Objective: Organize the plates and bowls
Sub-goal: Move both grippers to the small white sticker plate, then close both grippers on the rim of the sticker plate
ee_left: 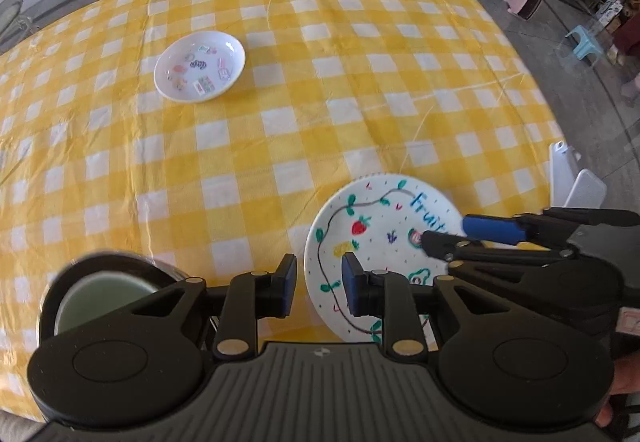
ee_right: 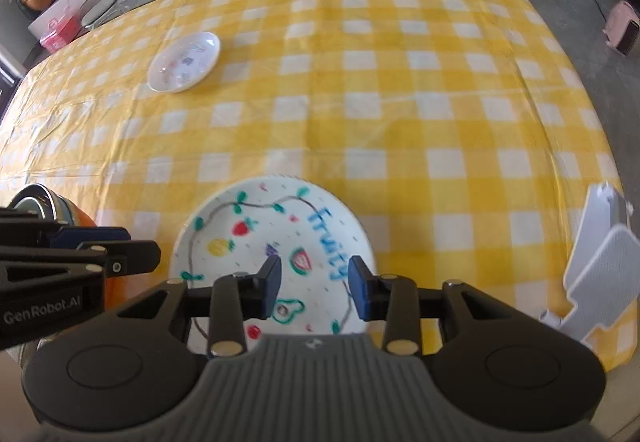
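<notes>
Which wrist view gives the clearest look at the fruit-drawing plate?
The right wrist view: the fruit plate lies nearly centred, its far rim and the word "Fruity" whole, only the near part hidden behind the right gripper. The left wrist view shows it off to the right, overlapped by both grippers.

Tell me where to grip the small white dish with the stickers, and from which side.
Grip the small white dish by its raised rim, one finger inside and one outside. It lies flat on the checked tablecloth with nothing around it, so probably any side works; the near edge, facing the left gripper, looks the most direct approach.
</notes>
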A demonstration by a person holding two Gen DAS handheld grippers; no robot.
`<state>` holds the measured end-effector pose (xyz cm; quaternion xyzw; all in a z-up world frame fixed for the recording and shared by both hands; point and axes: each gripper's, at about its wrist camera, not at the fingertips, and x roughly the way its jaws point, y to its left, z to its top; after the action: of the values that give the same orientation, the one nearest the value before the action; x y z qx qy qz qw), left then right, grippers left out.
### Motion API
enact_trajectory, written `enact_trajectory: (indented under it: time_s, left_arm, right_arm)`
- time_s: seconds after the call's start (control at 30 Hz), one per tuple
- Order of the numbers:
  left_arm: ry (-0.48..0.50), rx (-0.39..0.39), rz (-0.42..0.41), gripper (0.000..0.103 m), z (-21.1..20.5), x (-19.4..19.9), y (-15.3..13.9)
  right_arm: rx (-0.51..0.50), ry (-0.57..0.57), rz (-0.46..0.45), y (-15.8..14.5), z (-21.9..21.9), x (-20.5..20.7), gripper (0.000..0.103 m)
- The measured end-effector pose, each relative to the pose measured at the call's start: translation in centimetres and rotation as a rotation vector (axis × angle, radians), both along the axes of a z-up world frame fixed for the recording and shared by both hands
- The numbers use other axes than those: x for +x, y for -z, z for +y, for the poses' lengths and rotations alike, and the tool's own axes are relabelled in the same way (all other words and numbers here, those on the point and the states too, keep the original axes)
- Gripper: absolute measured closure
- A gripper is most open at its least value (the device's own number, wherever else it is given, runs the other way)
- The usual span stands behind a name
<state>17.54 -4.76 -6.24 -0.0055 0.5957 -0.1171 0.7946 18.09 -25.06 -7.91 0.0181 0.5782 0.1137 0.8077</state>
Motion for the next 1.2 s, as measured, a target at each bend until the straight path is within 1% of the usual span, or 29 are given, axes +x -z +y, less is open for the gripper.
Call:
enact_trajectory:
  time_s: [0.07,0.1,0.2,0.27,0.4,0.5,0.63,0.7,0.87,0.93,1.0,1.07,1.13,1.2]
  left_arm:
    - [0.004,-0.026,0.016,0.071,1.0,1.3,-0.7]
    - [0.008,-0.016,0.022,0.071,1.5,1.9,-1.1]
    - [0.024,0.05,0.026,0.069,3.2,3.8,-1.8]
    - [0.034,0.079,0.026,0.069,4.7,5.1,-2.1]
    - [0.016,0.13,0.005,0.069,8.5,7.4,-2.5]
    - [-0.006,0.154,-0.005,0.068,11.2,9.2,-2.1]
    - [-0.019,0.129,0.045,0.067,13.6,11.9,-0.2]
    - [-0.018,0.116,0.069,0.068,13.9,13.0,0.8]
    - [0.008,0.082,0.086,0.068,13.6,15.7,2.8]
    - [0.005,0.075,0.106,0.069,13.3,16.7,3.5]
    - [0.01,0.077,0.118,0.07,12.9,17.6,4.1]
    - [0.017,0.081,0.136,0.07,12.5,18.5,4.6]
    - [0.018,0.067,0.144,0.07,12.3,19.3,4.8]
    - [0.012,0.052,0.154,0.07,12.3,19.9,5.0]
  right_arm:
    - [0.004,-0.023,0.01,-0.5,0.8,0.9,0.066]
    - [0.002,-0.038,0.016,-0.8,1.3,1.4,0.066]
    - [-0.015,-0.072,0.032,-1.4,2.8,2.9,0.066]
    - [-0.025,-0.092,0.041,-1.8,4.0,4.2,0.066]
    - [0.009,-0.116,0.053,-2.1,6.1,6.9,0.066]
    - [-0.013,-0.146,0.036,-2.0,8.4,9.2,0.066]
    - [-0.072,-0.169,0.046,-1.1,11.1,12.2,0.066]
    - [-0.106,-0.18,0.05,-0.5,12.3,13.6,0.066]
    - [-0.155,-0.241,0.047,0.6,15.0,16.8,0.066]
    - [-0.193,-0.266,0.072,1.3,16.0,18.0,0.067]
    - [-0.217,-0.278,0.098,2.0,16.8,19.0,0.071]
    - [-0.228,-0.287,0.123,2.5,17.3,19.9,0.072]
    - [-0.234,-0.297,0.145,3.0,17.7,20.7,0.073]
    - [-0.234,-0.3,0.159,3.2,17.9,21.4,0.076]
